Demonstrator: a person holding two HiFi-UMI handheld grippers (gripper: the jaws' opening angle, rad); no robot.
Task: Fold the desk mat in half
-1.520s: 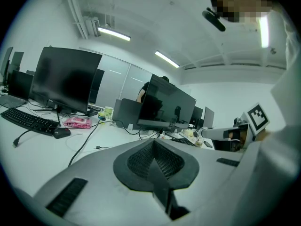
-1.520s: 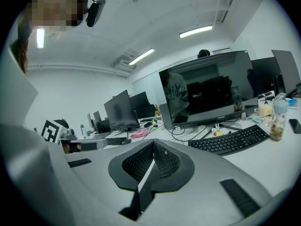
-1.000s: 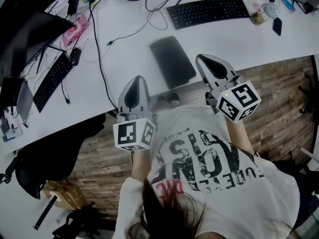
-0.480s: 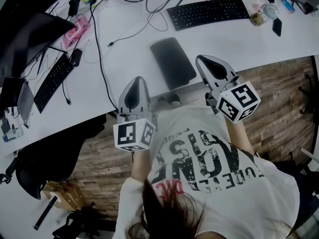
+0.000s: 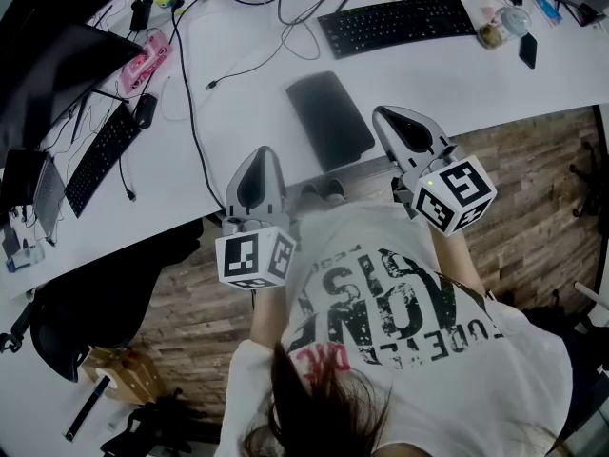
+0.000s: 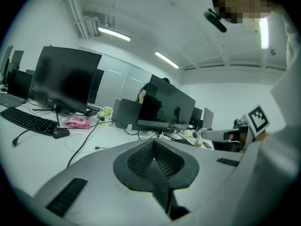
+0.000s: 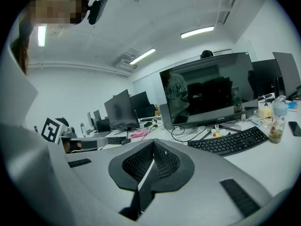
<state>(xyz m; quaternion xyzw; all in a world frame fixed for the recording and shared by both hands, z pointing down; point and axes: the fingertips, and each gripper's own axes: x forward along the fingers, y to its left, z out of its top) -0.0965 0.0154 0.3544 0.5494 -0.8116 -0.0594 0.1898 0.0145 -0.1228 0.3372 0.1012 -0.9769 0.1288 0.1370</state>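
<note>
The dark grey desk mat [image 5: 330, 119] lies flat on the white desk [image 5: 247, 112], its near end at the desk's front edge. It sits between my two grippers in the head view. My left gripper [image 5: 259, 152] hovers over the desk edge to the mat's left, jaws shut and empty [image 6: 154, 142]. To the mat's right my right gripper [image 5: 385, 112] is held level with the mat's near end, also shut on nothing [image 7: 154, 142]. Neither gripper touches the mat. The mat is hidden behind the gripper bodies in both gripper views.
A black keyboard [image 5: 398, 24] lies behind the mat, with cables [image 5: 190, 93] trailing across the desk to its left. A second keyboard [image 5: 100, 155], a mouse [image 5: 144, 109] and a pink item [image 5: 145, 60] sit at the left. A black chair [image 5: 95, 293] stands below left. A monitor [image 7: 207, 95] and a bottle [image 7: 278, 119] stand further back.
</note>
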